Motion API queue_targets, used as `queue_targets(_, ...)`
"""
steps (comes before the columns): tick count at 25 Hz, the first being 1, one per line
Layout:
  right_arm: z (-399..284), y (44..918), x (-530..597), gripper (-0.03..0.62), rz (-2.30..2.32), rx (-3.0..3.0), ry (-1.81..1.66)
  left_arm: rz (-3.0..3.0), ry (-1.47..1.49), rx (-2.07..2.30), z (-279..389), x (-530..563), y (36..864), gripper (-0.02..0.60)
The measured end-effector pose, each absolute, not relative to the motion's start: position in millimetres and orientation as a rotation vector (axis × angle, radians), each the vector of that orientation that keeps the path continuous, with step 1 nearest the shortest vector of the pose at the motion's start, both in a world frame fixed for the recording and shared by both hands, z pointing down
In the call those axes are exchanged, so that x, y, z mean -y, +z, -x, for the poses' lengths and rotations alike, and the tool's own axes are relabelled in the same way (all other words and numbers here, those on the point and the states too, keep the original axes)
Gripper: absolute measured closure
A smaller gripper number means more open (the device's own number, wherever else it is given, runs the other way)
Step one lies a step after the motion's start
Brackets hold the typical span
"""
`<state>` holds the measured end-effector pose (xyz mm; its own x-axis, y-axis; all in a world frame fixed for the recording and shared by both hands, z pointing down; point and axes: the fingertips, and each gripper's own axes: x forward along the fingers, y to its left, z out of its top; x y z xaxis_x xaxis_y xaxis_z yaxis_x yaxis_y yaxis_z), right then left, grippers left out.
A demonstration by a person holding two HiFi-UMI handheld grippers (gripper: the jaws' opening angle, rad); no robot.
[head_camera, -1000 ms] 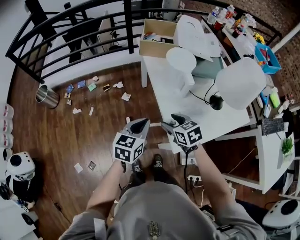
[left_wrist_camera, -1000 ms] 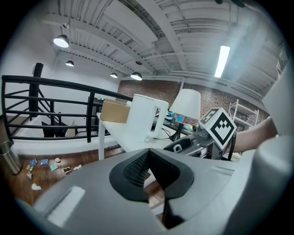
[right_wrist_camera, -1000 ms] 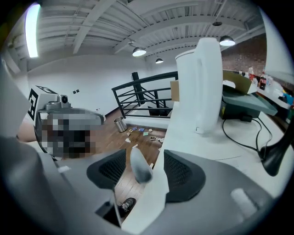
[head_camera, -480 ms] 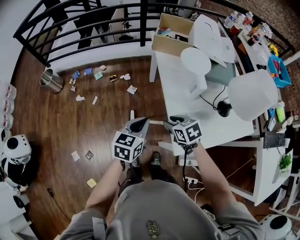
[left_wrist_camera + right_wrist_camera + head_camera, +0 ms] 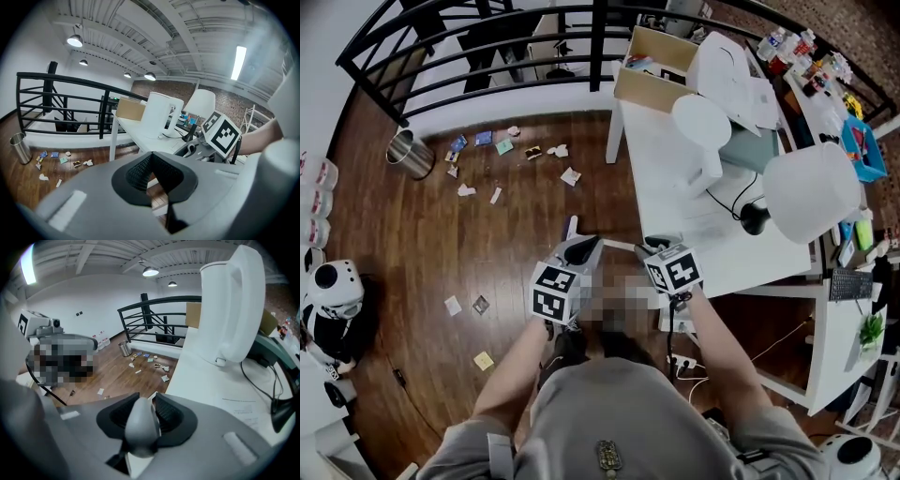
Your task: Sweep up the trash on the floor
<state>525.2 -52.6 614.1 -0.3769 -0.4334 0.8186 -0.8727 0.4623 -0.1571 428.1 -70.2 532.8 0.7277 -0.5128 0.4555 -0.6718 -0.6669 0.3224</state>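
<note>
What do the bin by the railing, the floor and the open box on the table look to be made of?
Bin: probably brushed steel, going by its silvery sheen and soft reflections.
Floor: dark wood or wood-look planks, fairly glossy, with visible seams and grain.
Box: plain brown cardboard, matte, open at the top.

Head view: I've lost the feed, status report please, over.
Left gripper shut, empty. Right gripper just closing around grey handle, contact unclear. Trash unswept by bin. White table close right.
</note>
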Motion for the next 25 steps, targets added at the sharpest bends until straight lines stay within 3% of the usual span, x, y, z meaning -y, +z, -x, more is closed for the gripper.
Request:
queue_targets(13,-512,583,49,0.514,-1.138,2.045,0.75,-2.446,0.469,0.957,-396,62,529,0.575)
queue_targets(25,-449,546,46,0.515,-1.042,2.094,0.63,-2.36,0.415,1.105,-302,46,527,0.575)
